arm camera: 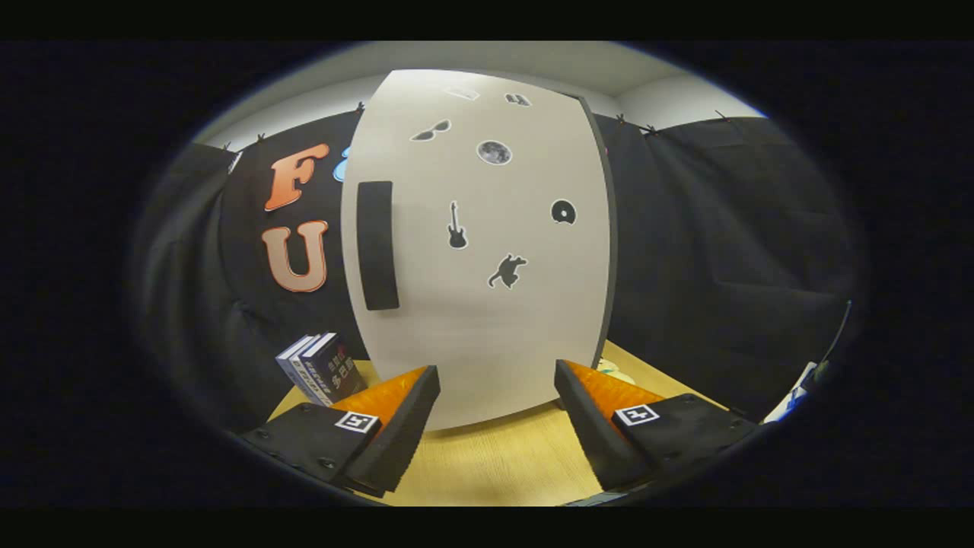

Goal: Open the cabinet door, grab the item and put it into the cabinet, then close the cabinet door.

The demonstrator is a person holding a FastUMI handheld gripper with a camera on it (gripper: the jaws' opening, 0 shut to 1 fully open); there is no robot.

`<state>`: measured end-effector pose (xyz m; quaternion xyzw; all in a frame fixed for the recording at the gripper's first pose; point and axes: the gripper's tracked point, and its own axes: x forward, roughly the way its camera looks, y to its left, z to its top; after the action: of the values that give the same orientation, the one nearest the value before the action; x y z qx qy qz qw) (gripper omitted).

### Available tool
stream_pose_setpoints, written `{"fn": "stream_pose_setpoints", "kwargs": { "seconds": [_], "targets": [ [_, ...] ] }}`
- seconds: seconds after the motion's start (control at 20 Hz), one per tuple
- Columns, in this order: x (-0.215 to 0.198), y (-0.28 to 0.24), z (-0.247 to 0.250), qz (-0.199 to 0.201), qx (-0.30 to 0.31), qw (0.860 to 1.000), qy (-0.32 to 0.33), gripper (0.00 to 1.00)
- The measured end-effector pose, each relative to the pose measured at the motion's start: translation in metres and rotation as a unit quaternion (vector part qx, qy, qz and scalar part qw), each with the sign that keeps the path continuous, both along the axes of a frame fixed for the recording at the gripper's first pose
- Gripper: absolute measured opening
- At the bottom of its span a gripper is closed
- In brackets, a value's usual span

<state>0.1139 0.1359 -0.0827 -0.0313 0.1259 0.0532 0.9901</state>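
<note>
Cabinet door [487,304] stands shut just ahead of the tongs [496,399], a pale, rigid panel dotted with small dark stickers, resting on the wooden surface [502,460]. It should swing stiffly on its hinge rather than flex, and the dark vertical handle [377,245] near its left edge looks like the place to hook or pinch. Books [319,367], stiff and probably fairly weighty, stand to the cabinet's left. The tongs are spread wide, holding nothing

One cabinet, two books, six stickers

The cabinet [487,342] has one door with one dark handle [377,245] and six stickers [456,226]; two books [319,367] stand beside it on one table [502,464]; the gripper [496,380] spreads two fingers, holding nothing.
</note>
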Motion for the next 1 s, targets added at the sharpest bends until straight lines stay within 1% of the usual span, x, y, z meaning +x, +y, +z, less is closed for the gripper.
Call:
{"fn": "stream_pose_setpoints", "kwargs": {
  "seconds": [0.45, 1.0],
  "targets": [
    [-0.028, -0.006, 0.026, -0.004, -0.002, 1.0, -0.03, 0.96],
    [-0.04, -0.017, 0.035, -0.007, 0.005, 0.999, -0.048, 0.97]
  ]
}}
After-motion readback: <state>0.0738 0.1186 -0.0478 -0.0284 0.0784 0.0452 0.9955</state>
